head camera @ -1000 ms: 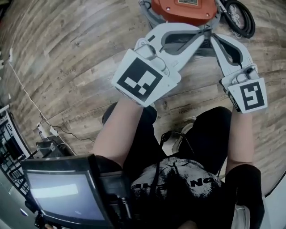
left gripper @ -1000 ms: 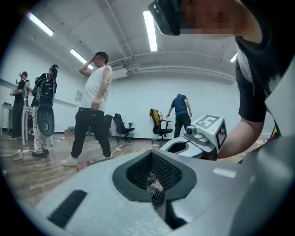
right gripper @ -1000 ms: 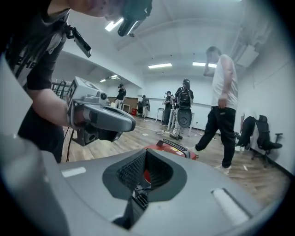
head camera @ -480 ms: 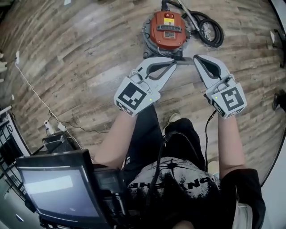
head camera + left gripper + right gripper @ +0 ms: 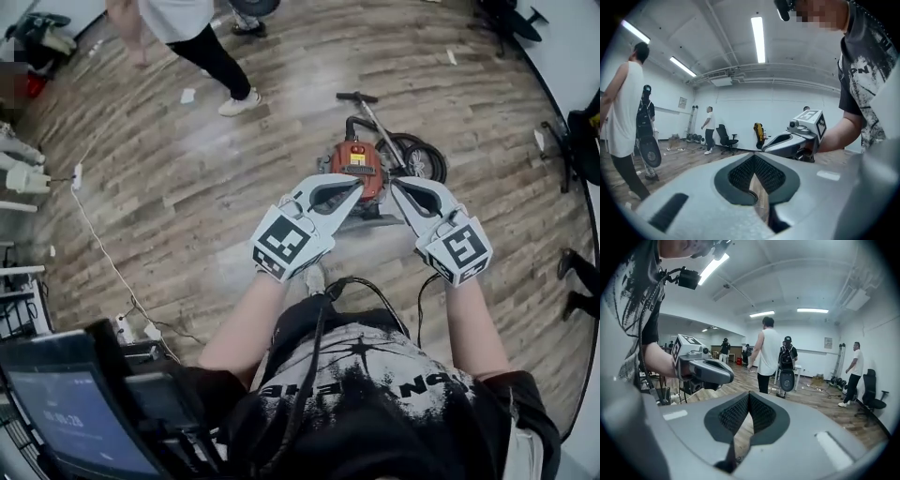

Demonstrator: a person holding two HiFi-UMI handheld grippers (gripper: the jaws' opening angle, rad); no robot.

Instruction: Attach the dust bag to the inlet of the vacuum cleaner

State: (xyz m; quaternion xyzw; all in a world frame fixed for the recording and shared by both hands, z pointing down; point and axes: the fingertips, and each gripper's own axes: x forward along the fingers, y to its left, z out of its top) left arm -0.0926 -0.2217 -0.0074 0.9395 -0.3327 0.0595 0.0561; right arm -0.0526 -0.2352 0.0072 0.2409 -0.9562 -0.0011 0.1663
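The orange vacuum cleaner [image 5: 357, 163] stands on the wood floor far below, its black hose [image 5: 420, 159] coiled at its right. No dust bag shows in any view. My left gripper [image 5: 354, 185] and right gripper [image 5: 397, 186] are held side by side high above the floor, tips overlapping the vacuum in the head view. Both are shut with nothing between the jaws. In the left gripper view my left gripper [image 5: 754, 157] points level across the room, with the right gripper [image 5: 802, 135] beside it. In the right gripper view the left gripper [image 5: 704, 369] sits left of the shut right gripper [image 5: 749, 394].
A person [image 5: 199, 37] walks at the far left of the floor. A white cable [image 5: 101, 251] runs to a power strip [image 5: 137, 329] at the left. A screen [image 5: 66, 412] sits low left. Other people [image 5: 768, 357] and an office chair [image 5: 725, 138] stand across the room.
Both grippers and the head view have risen well away from the vacuum cleaner, which now looks small and far below. The jaws stayed shut and empty.
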